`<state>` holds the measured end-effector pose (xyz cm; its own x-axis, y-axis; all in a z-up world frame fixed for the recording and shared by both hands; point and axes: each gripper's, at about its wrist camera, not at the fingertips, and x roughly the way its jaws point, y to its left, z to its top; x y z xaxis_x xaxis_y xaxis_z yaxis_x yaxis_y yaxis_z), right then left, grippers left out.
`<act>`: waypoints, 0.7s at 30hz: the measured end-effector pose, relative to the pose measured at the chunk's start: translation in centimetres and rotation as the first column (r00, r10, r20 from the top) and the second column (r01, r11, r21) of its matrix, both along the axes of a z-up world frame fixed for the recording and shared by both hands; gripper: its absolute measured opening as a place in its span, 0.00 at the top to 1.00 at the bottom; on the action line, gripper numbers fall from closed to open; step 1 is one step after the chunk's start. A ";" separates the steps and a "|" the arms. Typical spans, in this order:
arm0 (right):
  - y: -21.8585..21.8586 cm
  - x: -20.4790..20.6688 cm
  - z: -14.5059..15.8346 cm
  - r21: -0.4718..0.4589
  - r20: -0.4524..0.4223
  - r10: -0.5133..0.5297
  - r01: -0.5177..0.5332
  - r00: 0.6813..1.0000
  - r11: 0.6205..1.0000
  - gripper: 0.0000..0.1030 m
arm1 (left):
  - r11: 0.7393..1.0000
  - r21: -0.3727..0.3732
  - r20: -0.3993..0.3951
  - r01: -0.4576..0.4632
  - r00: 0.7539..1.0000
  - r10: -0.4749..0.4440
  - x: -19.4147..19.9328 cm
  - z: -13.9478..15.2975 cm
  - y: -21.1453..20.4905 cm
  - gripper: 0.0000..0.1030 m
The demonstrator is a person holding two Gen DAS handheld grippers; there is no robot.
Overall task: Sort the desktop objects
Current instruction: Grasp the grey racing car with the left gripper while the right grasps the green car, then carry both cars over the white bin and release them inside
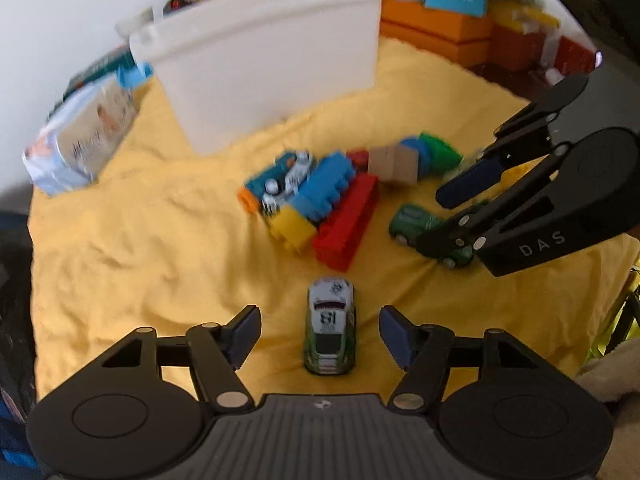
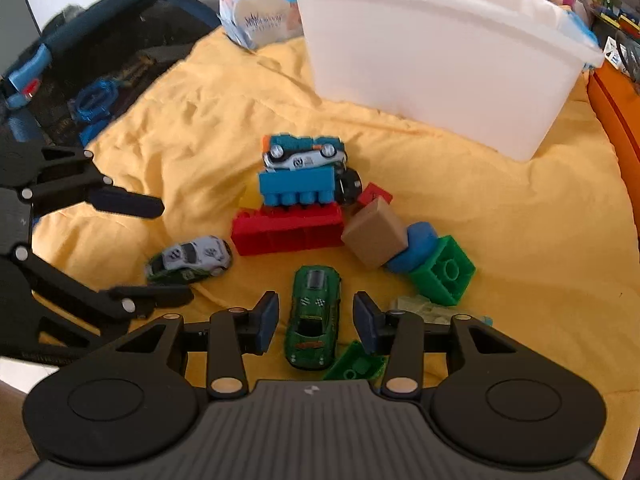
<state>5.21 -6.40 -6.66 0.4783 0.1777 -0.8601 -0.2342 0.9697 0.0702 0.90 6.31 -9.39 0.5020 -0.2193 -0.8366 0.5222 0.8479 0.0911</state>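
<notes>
— Cloth first: the yellow cloth [image 1: 120, 240] covers the desk, and the white bin [image 1: 260, 80] stands at its far side, with the heap of blocks [image 1: 320, 208] in front of it.

— And the cars?

— The white-and-green car [image 1: 330, 326] lies lengthwise between the fingers of the left gripper [image 1: 320, 336], clear cloth on both sides; those jaws stand wide and hold nothing. The green car [image 2: 314, 316] lies between the fingers of the right gripper [image 2: 316, 322], jaws partly open, a narrow gap either side, nothing gripped.

— What does one view give that the other lacks?

— The right wrist view shows a green block [image 2: 444, 276], a flat green piece [image 2: 356, 364] beside the green car, and a silver car [image 2: 304, 158] on top of the heap. The left wrist view shows orange boxes [image 1: 436, 28] behind the bin.
</notes>
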 end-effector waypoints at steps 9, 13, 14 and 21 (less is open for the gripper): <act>1.0 -0.5 -0.9 -0.058 -0.007 0.049 -0.050 0.999 0.997 0.68 | 0.998 -0.060 -0.034 -0.026 0.999 0.024 -0.1 -0.9 0.5 0.68; 0.6 -0.9 0.7 -0.034 0.014 0.049 -0.049 0.999 0.998 0.68 | 0.990 -0.131 -0.025 -0.054 0.998 0.051 0.1 1.5 1.3 0.68; 0.3 -1.1 1.5 -0.024 0.029 0.043 -0.042 0.999 0.999 0.68 | 0.987 -0.153 -0.015 -0.057 0.998 0.055 0.1 2.6 1.6 0.69; -1.9 -0.7 7.1 -0.010 0.193 -0.006 0.008 0.981 1.000 0.68 | 0.971 -0.236 0.169 -0.029 0.983 0.071 2.2 10.3 1.7 0.69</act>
